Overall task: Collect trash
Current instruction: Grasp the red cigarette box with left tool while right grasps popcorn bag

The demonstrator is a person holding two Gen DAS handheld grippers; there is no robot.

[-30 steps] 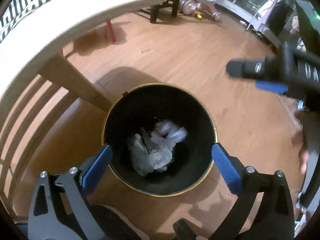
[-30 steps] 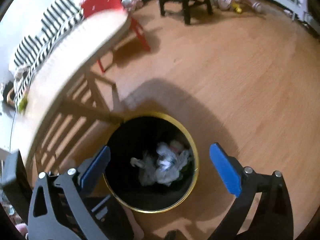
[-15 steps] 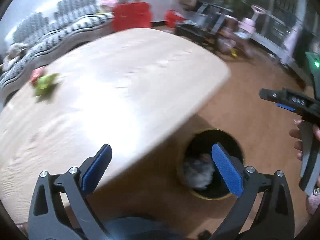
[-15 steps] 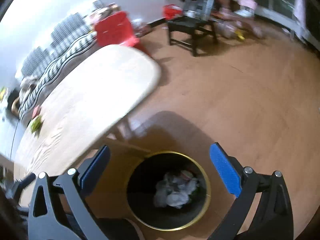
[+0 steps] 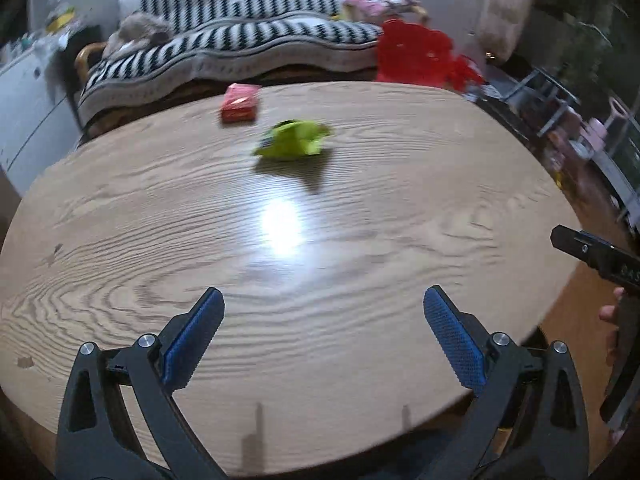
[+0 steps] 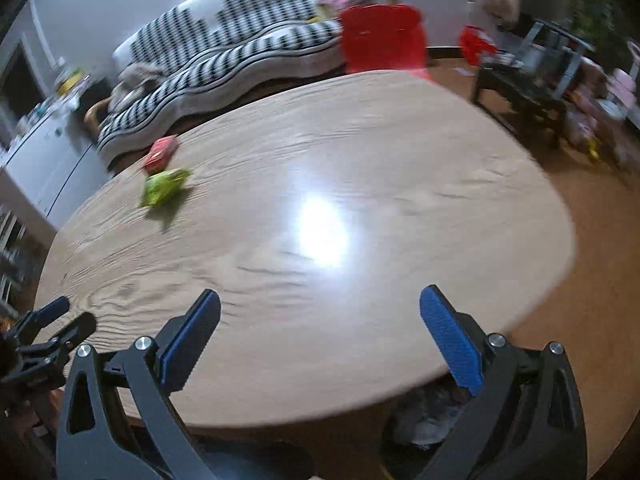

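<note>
Overhead, both grippers' fingers spread wide and empty above the table, green wrapper and red packet lettering unreadable.

Wrapper before packet, on table

A crumpled green wrapper lies on the far part of the wooden table, and a flat red packet sits just behind it near the table's edge, apart from it.
</note>
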